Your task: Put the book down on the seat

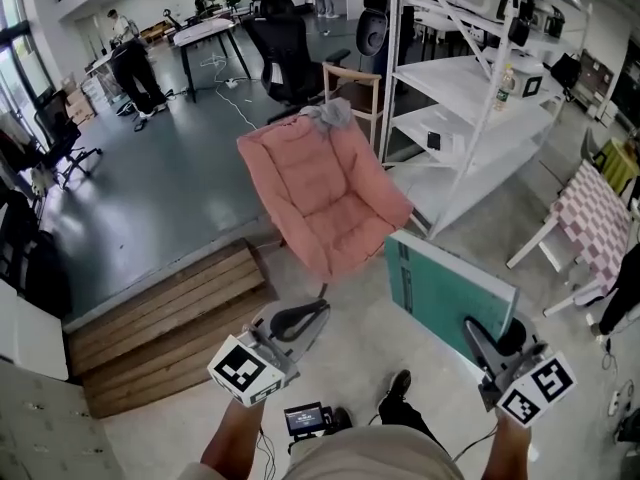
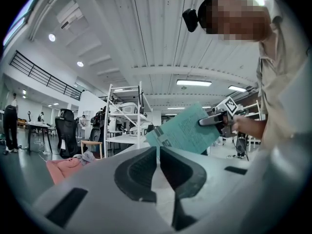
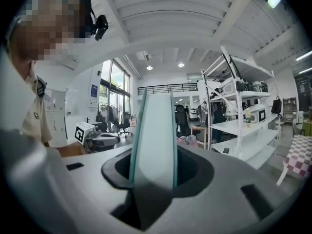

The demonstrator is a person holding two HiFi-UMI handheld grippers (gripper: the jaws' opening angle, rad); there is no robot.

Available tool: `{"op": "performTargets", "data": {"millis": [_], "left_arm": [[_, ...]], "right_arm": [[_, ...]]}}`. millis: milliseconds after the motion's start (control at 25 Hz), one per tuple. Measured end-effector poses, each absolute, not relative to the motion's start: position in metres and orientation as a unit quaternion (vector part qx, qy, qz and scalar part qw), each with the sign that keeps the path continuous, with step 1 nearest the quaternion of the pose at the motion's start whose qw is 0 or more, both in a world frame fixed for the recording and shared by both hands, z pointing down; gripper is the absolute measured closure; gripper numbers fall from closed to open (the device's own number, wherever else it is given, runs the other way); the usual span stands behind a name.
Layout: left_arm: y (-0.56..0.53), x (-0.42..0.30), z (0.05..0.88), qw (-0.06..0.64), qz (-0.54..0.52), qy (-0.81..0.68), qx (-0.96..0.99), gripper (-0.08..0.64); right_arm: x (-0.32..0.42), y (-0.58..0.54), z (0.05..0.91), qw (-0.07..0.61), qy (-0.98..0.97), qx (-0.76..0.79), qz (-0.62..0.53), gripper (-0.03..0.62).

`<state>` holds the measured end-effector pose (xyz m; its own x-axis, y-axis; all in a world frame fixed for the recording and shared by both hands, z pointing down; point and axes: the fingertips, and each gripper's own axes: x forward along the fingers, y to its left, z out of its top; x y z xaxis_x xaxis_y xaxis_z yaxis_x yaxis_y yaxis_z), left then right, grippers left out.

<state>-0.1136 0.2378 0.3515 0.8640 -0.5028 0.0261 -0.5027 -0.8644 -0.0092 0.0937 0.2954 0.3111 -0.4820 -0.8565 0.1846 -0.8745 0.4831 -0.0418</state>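
Book, teal and thin, is gripped on edge between the jaws of the right tool. It is held in the air near the front right corner of the pink seat, not on its cushion. In front of the seat, the left tool hovers with its jaws closed together and nothing between them.

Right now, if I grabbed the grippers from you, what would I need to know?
Left gripper: shut, empty.
Right gripper: shut on the book, which stands on edge between its jaws.
Seat: pink, ahead of both grippers, apart from the book.
Done: the book is in the grip.
Left: bring it over the seat, lay it down, let go.
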Motion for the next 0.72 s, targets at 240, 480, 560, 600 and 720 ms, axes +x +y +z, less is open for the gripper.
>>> {"op": "performTargets", "data": {"millis": [240, 480, 560, 600, 720], "left_arm": [[0.212, -0.099, 0.351, 0.001, -0.030, 0.287, -0.957, 0.535], [0.184, -0.063, 0.353, -0.001, -0.045, 0.309, -0.950, 0.535], [0.174, -0.048, 0.350, -0.004, -0.046, 0.316, -0.947, 0.535], [0.169, -0.041, 0.349, -0.005, -0.047, 0.320, -0.946, 0.535], [0.155, -0.019, 0.348, -0.004, -0.051, 0.331, -0.942, 0.535]], "right_arm": [[0.114, 0.253, 0.316, 0.055, -0.872, 0.480, 0.074, 0.439], [0.152, 0.208, 0.325, 0.042, -0.883, 0.459, 0.084, 0.439], [0.166, 0.192, 0.326, 0.038, -0.888, 0.450, 0.088, 0.439], [0.174, 0.185, 0.326, 0.037, -0.890, 0.446, 0.090, 0.439], [0.195, 0.164, 0.327, 0.031, -0.895, 0.435, 0.095, 0.439]]}}
